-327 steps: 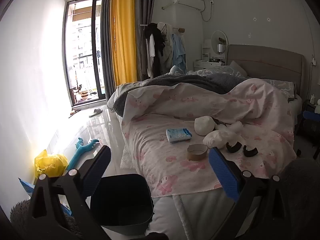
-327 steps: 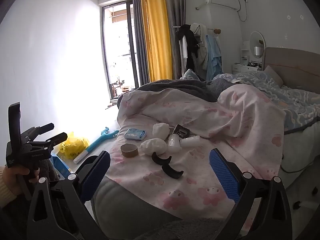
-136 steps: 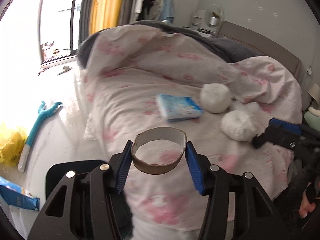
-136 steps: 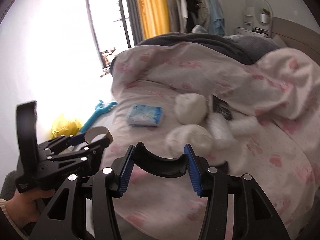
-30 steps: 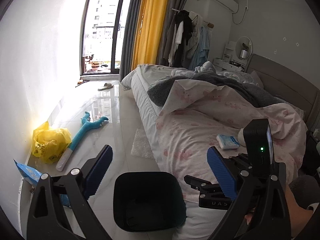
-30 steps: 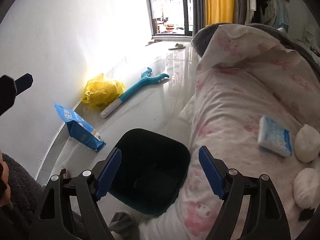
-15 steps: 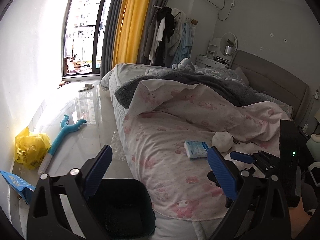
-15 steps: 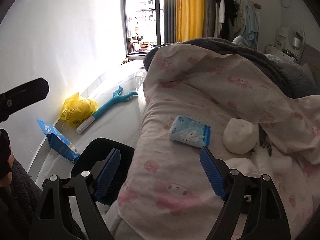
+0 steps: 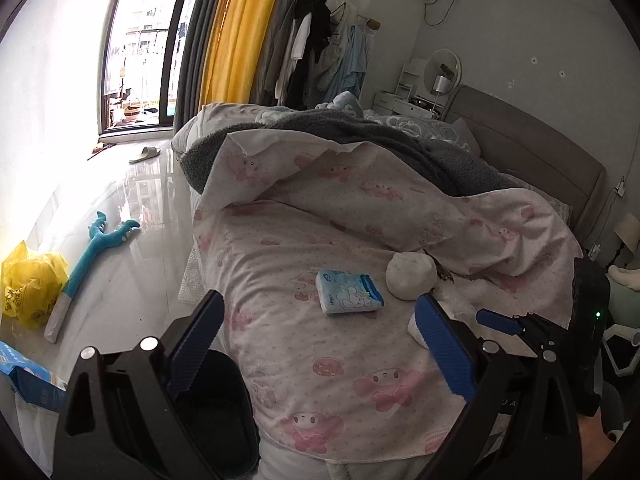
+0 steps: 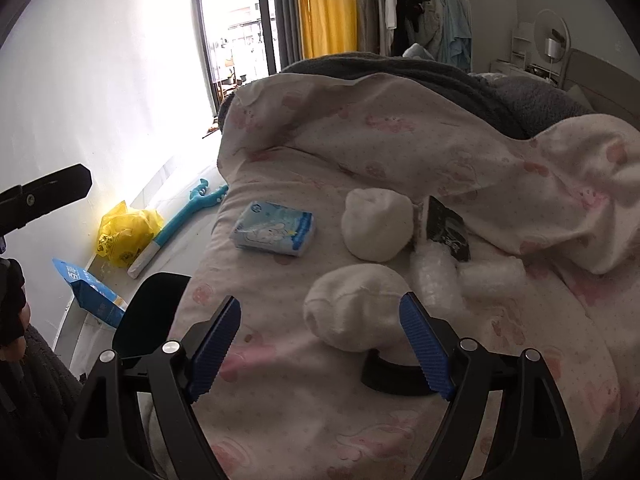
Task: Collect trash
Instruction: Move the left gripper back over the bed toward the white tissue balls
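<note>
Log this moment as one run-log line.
left gripper: open, empty | right gripper: open, empty, over white crumpled wad | black bin: beside bed

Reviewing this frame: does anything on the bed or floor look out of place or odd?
Yes. Litter sits on the pink bedspread: two white wads, a tissue pack, bubble wrap and a black curved piece. A yellow bag lies on the floor.

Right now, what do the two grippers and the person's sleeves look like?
Both grippers are black plastic frames with triangular cut-outs and round silver screws. Each finger carries a ribbed blue pad. From the left wrist view, the right gripper shows a small green light on its body. At the right wrist view's left edge, a dark fuzzy sleeve covers the arm.
</note>
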A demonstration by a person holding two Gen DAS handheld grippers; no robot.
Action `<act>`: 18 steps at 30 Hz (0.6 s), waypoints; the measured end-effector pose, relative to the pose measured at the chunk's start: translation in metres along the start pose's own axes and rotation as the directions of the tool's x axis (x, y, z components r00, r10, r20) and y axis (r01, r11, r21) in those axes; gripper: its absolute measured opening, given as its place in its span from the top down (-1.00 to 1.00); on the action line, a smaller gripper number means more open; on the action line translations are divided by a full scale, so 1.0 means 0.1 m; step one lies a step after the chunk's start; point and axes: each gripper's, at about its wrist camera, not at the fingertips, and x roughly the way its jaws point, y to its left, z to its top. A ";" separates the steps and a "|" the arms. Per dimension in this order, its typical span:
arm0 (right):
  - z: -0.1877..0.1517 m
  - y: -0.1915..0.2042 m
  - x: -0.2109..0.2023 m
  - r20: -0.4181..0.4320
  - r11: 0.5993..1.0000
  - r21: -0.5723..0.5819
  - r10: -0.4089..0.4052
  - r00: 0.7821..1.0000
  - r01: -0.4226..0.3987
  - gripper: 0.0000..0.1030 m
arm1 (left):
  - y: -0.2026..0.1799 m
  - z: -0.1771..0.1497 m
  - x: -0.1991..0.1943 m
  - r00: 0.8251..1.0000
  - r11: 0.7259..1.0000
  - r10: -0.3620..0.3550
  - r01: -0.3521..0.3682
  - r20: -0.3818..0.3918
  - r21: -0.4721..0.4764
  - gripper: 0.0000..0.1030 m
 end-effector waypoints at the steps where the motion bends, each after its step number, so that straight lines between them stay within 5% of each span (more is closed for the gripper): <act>1: -0.03 -0.05 0.00 -0.006 1.000 0.003 -0.006 1.000 0.006 -0.61 | -0.03 0.00 0.04 1.000 1.000 -0.001 0.001 -0.006 -0.001 -0.90; 9: -0.20 -0.29 0.07 -0.056 1.000 0.023 -0.016 0.998 0.017 -0.60 | -0.30 -0.01 0.28 0.999 0.999 -0.031 0.031 -0.030 0.010 -0.90; 18: -0.38 -0.54 0.19 -0.101 0.998 0.070 0.012 0.995 -0.005 -0.22 | -0.62 -0.05 0.52 0.995 0.997 -0.072 0.074 -0.064 0.026 -0.89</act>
